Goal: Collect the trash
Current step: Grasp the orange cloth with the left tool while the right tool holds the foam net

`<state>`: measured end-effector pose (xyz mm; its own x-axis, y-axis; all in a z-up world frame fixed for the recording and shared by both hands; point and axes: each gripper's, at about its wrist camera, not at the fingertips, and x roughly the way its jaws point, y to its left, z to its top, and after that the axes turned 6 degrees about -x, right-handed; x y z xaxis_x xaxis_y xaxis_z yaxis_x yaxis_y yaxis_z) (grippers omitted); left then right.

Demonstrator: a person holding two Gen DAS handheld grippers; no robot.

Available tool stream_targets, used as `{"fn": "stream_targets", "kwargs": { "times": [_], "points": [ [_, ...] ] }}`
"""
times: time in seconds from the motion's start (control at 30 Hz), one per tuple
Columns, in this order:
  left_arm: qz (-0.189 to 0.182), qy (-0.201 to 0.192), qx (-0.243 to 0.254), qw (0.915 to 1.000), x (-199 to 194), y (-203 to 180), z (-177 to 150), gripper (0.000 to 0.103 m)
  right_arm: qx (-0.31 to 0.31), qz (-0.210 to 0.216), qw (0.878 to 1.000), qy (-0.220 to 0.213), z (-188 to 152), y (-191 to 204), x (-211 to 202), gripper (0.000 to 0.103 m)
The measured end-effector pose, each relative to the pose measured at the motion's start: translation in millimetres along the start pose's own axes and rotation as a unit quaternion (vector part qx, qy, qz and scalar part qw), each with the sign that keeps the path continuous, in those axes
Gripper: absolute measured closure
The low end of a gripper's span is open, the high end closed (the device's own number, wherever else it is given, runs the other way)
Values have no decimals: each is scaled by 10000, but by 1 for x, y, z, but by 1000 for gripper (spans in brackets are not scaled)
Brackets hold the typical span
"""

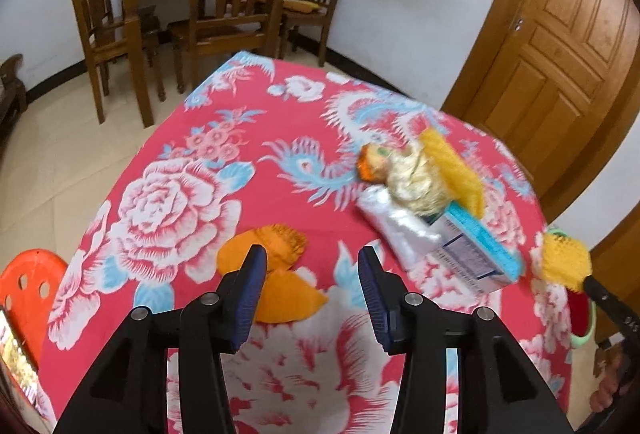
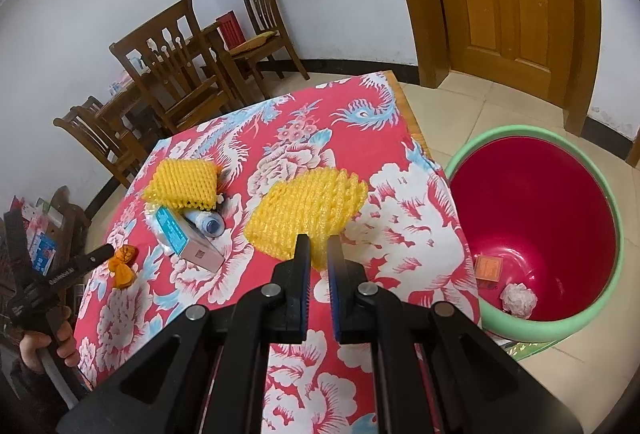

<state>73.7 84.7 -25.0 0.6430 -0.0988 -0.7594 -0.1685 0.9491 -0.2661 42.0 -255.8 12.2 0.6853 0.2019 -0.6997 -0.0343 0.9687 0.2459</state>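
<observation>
The right hand-held gripper (image 2: 319, 240) is pinched shut on the near edge of a yellow foam-net fruit sleeve (image 2: 306, 212), and that is a thin grip — only a corner of springy mesh sits between the pads. The risk I see: the foam slips out on the way across and drops onto the counter (image 2: 404, 190) or the floor, short of the red plastic bin with the green rim (image 2: 600, 318) waiting on the right. That bin already has a crumpled white paper ball (image 2: 519, 299) and a small orange card (image 2: 489, 268) at its bottom.

The left hand-held gripper (image 1: 312, 254) stands part open and empty, hovering just over an orange crinkled wrapper (image 1: 280, 276) near the counter's near-left edge. Closing too high would only nudge it.

The sleeve itself looks light, puffy and open-weave, flattened into a pad. A second yellow sleeve (image 2: 182, 180) lies further left, resting on a teal-and-white carton (image 2: 188, 240) and a small bottle (image 2: 208, 222) — a loose pile, apt to shift.
</observation>
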Motion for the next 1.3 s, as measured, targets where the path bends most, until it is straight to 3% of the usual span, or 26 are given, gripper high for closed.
{"fn": "stream_targets", "kwargs": {
  "times": [0.33,0.5,0.67,0.73,0.83,1.3],
  "points": [
    [366,143,-68,9992,19,11,-11,52,-27,4,10000,47,-1,3,2,93],
    [334,131,-48,9993,23,10,-15,52,-18,-1,10000,67,-1,4,2,93],
    [453,48,59,9989,25,11,-17,73,-25,-28,10000,92,-1,5,0,92],
    [412,40,-2,9991,25,14,-17,82,-37,-34,10000,81,-1,5,-1,92],
    [313,66,-122,9994,23,18,-16,87,-34,-43,10000,63,0,3,-3,92],
    [-264,-250,29,9993,-14,-10,-10,89,25,-87,9999,-92,4,-6,-17,93]
  ]
}}
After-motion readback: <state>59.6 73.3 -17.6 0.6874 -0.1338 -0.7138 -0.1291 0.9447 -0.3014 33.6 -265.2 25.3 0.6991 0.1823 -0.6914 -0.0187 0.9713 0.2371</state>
